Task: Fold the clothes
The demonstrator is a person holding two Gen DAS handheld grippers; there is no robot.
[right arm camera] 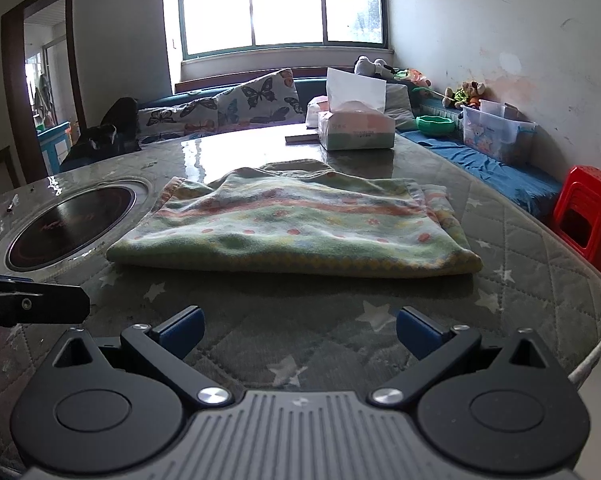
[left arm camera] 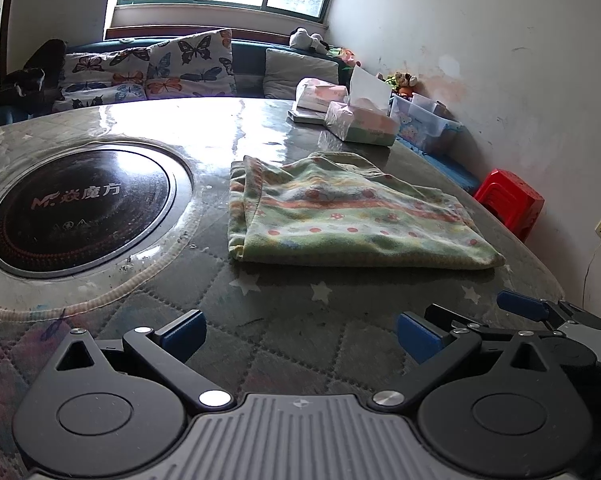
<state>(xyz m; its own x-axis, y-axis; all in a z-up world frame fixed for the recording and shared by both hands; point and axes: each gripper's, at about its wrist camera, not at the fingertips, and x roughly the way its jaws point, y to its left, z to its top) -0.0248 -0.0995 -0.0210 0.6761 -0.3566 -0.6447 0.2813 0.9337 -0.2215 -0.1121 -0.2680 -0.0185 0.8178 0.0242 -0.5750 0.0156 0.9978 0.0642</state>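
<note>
Lying folded on table (right arm camera: 520, 264), garment (right arm camera: 292, 228); both fingers spread, short of its near edge.

green garment (right arm camera: 296, 228) w/ orange stripes, dots; red stool (right arm camera: 588, 212)

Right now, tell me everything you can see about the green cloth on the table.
The cloth is soft, fuzzy fabric, pale green with orange and pink stripes, red dots and a yellow edge band. It lies folded in layers, roughly rectangular, flat on the quilted table, right of the round cooktop and in front of the tissue box. A collar-like edge shows at its far side. Neither claw touches it.
</note>
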